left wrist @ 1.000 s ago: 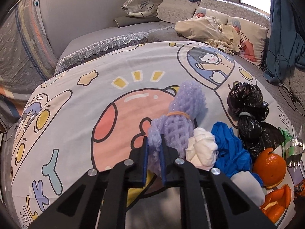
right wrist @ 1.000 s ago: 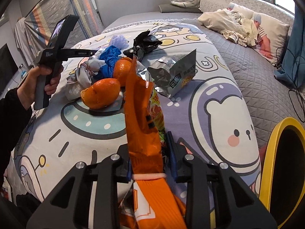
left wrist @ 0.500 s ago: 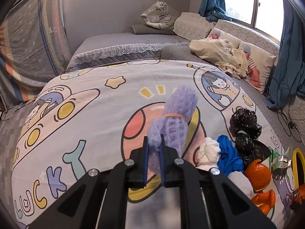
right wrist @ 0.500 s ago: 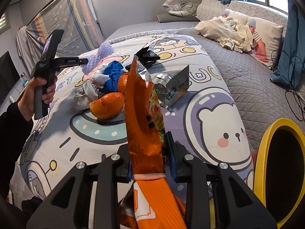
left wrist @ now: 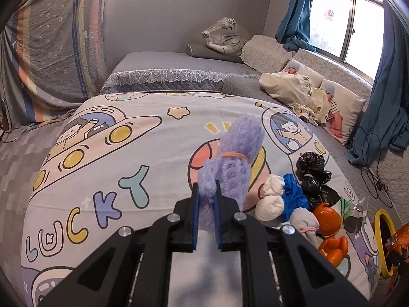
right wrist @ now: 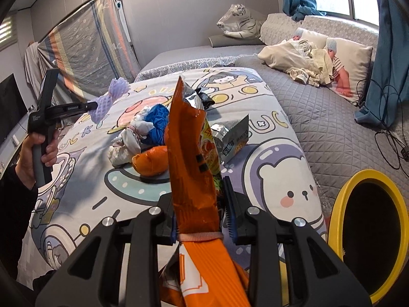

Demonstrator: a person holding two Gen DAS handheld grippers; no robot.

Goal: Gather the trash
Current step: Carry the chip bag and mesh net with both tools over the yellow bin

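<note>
**Both grippers loaded, trash pile on the quilt**

My left gripper (left wrist: pixel 205 204) has its jaws pressed tight on a purple foam net (left wrist: pixel 234 163), a mesh sleeve cinched in the middle by a rubber band. In the right wrist view I see it held in the air over the far left of the cartoon quilt (right wrist: pixel 278 168), with the person's hand (right wrist: pixel 38 156) wrapped round the handle.

My right gripper (right wrist: pixel 200 204) pinches an orange snack wrapper (right wrist: pixel 190 168), which stands upright between the jaws, silver lining showing at its torn top.

The rest of the trash lies in a pile on the quilt: a white cloth bundle (left wrist: pixel 271 199), a crumpled blue piece (left wrist: pixel 294 194) just right of it, a black plastic bag (left wrist: pixel 313 174) farther back, orange peel (left wrist: pixel 327 215) nearer, and a silver foil packet (right wrist: pixel 234 140) to the right of the held wrapper. A yellow-rimmed bin (right wrist: pixel 340 199) sits at the near right, beside the bed.
</note>
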